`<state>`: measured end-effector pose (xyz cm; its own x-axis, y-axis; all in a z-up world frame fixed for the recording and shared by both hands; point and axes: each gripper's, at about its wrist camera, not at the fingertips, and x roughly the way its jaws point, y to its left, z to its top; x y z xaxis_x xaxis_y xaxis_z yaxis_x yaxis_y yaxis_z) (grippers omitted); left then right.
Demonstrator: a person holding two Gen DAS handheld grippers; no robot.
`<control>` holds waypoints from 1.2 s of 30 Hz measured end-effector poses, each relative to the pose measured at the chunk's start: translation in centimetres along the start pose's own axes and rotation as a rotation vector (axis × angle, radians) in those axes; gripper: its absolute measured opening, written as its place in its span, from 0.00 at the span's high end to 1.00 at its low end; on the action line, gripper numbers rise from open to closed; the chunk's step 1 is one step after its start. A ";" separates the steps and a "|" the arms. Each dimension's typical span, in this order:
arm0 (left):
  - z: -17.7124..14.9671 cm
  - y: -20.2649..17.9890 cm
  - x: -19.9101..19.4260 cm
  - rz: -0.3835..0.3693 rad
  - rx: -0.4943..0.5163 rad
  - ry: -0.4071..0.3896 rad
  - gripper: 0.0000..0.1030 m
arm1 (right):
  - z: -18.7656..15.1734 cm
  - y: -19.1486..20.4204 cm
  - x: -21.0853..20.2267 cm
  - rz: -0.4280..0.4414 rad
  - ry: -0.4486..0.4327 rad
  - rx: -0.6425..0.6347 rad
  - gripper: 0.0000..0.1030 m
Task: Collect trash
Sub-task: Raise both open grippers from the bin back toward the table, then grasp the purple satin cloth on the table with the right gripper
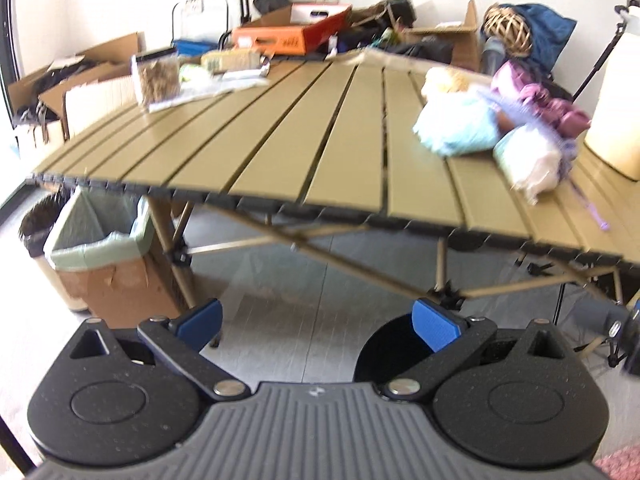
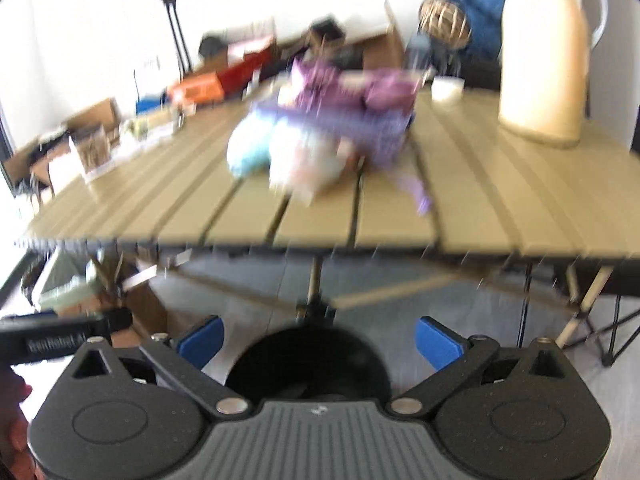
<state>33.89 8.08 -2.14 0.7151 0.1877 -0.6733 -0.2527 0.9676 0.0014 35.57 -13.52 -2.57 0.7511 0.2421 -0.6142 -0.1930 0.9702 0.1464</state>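
Trash (image 1: 480,128) lies in a crumpled heap of pale blue, white and purple on the table (image 1: 280,132), near its right side beside a jug (image 1: 620,92). Both grippers hang below the table edge, left gripper (image 1: 318,326) and right gripper (image 2: 318,338) spread wide and empty. Approach looks to be the step; next, one must rise over the heap and clamp it, then reach the lined bin (image 1: 100,240) at left.

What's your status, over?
Left gripper open, empty. Right gripper open, empty. Trash pile on table, untouched. Lined bin beside table, path clear.
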 end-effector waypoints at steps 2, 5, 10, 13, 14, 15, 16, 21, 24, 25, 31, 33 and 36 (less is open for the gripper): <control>0.8 -0.7 -0.3 -0.008 0.000 -0.019 0.00 | 1.2 -0.6 -0.4 -0.003 -0.046 0.006 0.00; 2.2 -1.5 -0.3 -0.016 0.002 -0.048 0.00 | 2.8 -1.2 -0.7 -0.006 -0.112 0.012 0.00; 4.7 -3.0 0.2 -0.019 0.008 -0.089 0.00 | 6.2 -2.2 -0.6 -0.003 -0.208 -0.003 0.00; 6.2 -3.8 0.7 -0.024 0.009 -0.108 0.00 | 7.7 -2.4 -0.2 0.003 -0.251 -0.021 0.00; 6.7 -4.0 0.9 -0.023 0.008 -0.114 0.00 | 8.1 -2.3 0.1 0.006 -0.261 -0.022 0.00; 7.2 -4.2 1.1 -0.022 0.006 -0.119 0.00 | 8.7 -2.4 0.5 0.010 -0.266 -0.020 0.00; 7.6 -4.4 1.4 -0.021 0.005 -0.123 0.00 | 9.0 -2.3 1.0 0.014 -0.269 -0.018 0.00; 10.0 -5.1 3.2 -0.018 -0.007 -0.118 0.00 | 11.3 -2.3 3.8 0.014 -0.281 -0.019 0.00; 11.2 -5.4 4.0 -0.013 -0.006 -0.130 0.00 | 12.5 -2.5 5.5 0.020 -0.287 -0.012 0.00; 11.6 -5.5 4.3 -0.011 -0.009 -0.132 0.00 | 12.9 -2.7 6.2 0.023 -0.285 -0.003 0.00; 12.8 -5.7 6.6 -0.028 -0.036 -0.116 0.00 | 14.4 -3.0 9.8 0.050 -0.254 0.031 0.00; 12.9 -5.8 7.4 -0.023 -0.042 -0.109 0.00 | 14.7 -2.9 10.7 0.046 -0.243 0.028 0.00; 13.0 -5.6 8.3 -0.023 -0.053 -0.091 0.00 | 14.7 -2.6 12.0 0.032 -0.229 0.017 0.00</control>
<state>49.71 6.39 1.86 0.7768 0.1828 -0.6026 -0.2680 0.9619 -0.0537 54.37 -13.03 1.11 0.8689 0.2664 -0.4172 -0.2098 0.9616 0.1770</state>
